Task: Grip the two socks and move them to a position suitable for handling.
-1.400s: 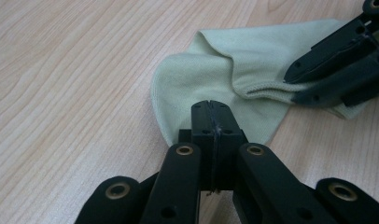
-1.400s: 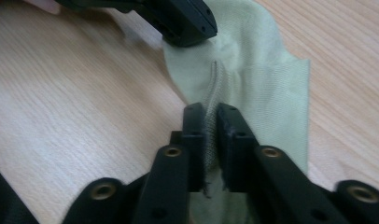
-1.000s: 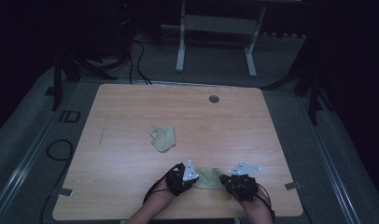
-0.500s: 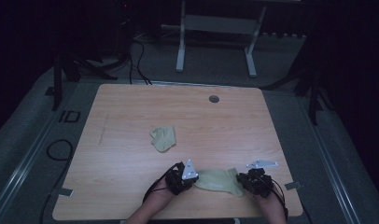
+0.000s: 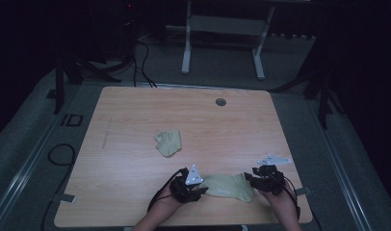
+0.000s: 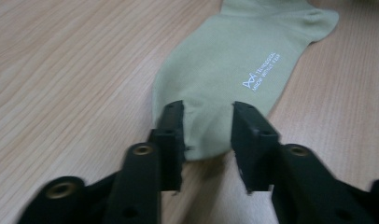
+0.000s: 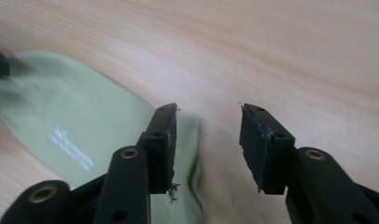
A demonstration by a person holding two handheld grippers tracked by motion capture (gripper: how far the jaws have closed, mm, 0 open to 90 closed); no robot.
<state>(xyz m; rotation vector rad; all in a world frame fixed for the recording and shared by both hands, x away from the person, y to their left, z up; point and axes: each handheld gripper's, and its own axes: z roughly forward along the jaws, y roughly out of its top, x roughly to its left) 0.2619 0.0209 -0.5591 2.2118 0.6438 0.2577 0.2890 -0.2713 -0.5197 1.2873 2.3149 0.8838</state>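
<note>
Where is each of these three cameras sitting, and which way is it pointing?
High view: above the person's side of the table, looking forward and down; both hands show, with the left gripper and right gripper.
Left gripper view: rides that gripper, looking along its open jaws at the flat sock.
Right gripper view: rides that gripper, looking along its open jaws at the sock's other end and bare wood.
Shared: all three show the flat sock.

You work at a light wood table (image 5: 136,144) with a round grommet hole (image 5: 220,102) far ahead of your tongs, in a dim room. Beyond it, past grey carpet (image 5: 222,67), stands a white frame (image 5: 222,29); black cables (image 5: 140,53) trail ahead to the left, and a cable loop (image 5: 58,156) lies on the floor left of the tongs.
</note>
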